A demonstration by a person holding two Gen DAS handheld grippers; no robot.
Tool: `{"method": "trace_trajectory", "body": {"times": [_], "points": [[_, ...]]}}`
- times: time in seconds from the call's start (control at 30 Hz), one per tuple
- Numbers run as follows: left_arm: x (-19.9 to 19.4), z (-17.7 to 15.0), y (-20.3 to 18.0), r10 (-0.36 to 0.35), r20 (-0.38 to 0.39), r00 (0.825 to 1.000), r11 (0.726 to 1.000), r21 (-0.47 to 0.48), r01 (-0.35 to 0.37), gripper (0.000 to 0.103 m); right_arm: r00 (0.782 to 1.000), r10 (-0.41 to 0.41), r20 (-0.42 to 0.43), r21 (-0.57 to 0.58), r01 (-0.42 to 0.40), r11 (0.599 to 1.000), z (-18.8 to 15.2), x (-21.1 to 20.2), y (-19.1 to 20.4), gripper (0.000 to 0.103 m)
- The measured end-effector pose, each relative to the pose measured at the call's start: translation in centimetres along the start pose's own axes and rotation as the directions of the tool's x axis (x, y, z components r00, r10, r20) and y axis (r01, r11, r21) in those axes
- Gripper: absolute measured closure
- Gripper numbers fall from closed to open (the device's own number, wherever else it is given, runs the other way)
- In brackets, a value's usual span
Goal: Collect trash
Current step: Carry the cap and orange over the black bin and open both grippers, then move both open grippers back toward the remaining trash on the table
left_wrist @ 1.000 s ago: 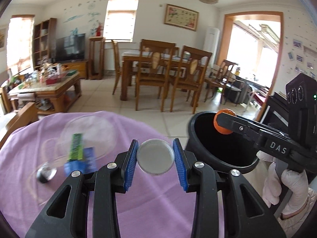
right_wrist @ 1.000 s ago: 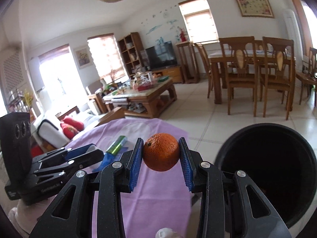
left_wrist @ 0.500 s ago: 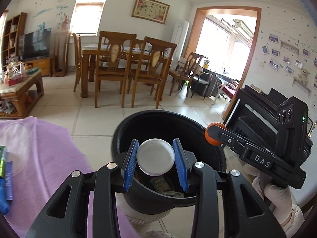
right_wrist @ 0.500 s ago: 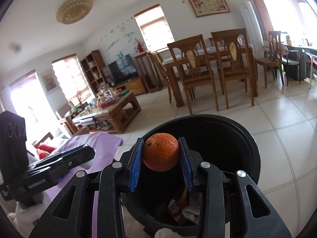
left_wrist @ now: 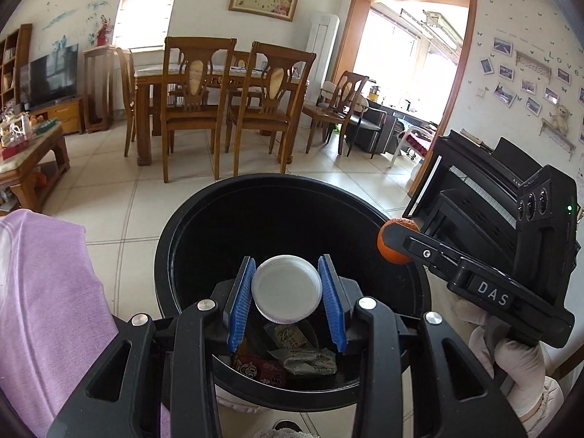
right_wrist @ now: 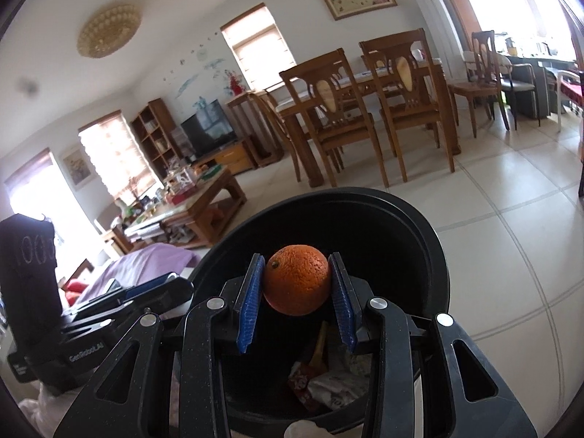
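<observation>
Landmark: black bin [left_wrist: 292, 226], standing on the tiled floor just beside the purple-covered table [left_wrist: 43, 292].

Left gripper [left_wrist: 286, 294]: tongs clamped on white lid [left_wrist: 286, 290], flat face toward the camera, pads on its rim either side. Lid hangs above the bin mouth, inside the rim on the near side; wrappers [left_wrist: 292, 359] lie at the bin bottom directly beneath.

Right gripper [right_wrist: 297, 281]: tongs clamped on orange [right_wrist: 296, 279]. Right wrist view puts the orange over the bin opening; left wrist view puts it at the bin's right-hand rim, so it looks closer to the edge than the lid. No long axis on either item, both round.

Key relation: both items sit above the bin interior, drop path straight down. Judgement: lid is better centred; orange may clip the rim if released as is.

Vs. 1 s ago: then both items hung over the purple table, bin off to the side. Both now over the bin, grips unchanged.
</observation>
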State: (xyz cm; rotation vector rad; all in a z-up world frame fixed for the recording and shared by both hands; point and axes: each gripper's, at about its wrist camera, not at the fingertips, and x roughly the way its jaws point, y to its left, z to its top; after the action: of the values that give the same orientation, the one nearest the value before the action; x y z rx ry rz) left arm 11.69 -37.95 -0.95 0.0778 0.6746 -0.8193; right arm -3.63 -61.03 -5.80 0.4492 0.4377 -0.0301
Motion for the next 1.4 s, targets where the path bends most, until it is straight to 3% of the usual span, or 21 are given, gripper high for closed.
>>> {"method": "trace_trajectory", "body": {"times": [0.8, 0.9, 0.93, 1.03, 1.13, 1.4], "points": [[0.4, -0.1, -1.0, 0.019, -0.022, 1.0, 0.999, 0.049, -0.018, 0.065, 0.999, -0.002, -0.05, 0.012, 0.003, 1.0, -0.3, 1.7, 1.0, 0.065], [0.0, 0.0, -1.2, 0.026, -0.014, 1.0, 0.999, 0.047, -0.026, 0.046, 0.999, -0.001, -0.039, 0.014, 0.002, 1.0, -0.1, 1.3, 1.0, 0.061], [-0.3, 0.1, -1.2, 0.033, -0.003, 0.999, 0.998, 0.047, -0.033, 0.037, 0.999, -0.003, -0.035, 0.013, 0.004, 1.0, -0.1, 1.1, 1.0, 0.055], [-1.3, 0.3, -1.1, 0.045, 0.023, 0.999, 0.997, 0.058, -0.046, 0.035, 1.0, -0.011, -0.021, 0.012, 0.011, 1.0, 0.0, 0.5, 1.3, 0.052], [-2.3, 0.3, -1.4, 0.058, 0.043, 0.997, 0.996, 0.066, -0.061, 0.021, 1.0, -0.017, -0.008, 0.019, 0.017, 1.0, 0.0, 0.1, 1.4, 0.042], [-6.3, -0.1, -0.6, 0.086, 0.086, 0.993, 0.994, 0.062, -0.092, 0.015, 1.0, 0.0, -0.007, -0.026, 0.0, 1.0, -0.1, -0.2, 4.8, 0.04]]}}
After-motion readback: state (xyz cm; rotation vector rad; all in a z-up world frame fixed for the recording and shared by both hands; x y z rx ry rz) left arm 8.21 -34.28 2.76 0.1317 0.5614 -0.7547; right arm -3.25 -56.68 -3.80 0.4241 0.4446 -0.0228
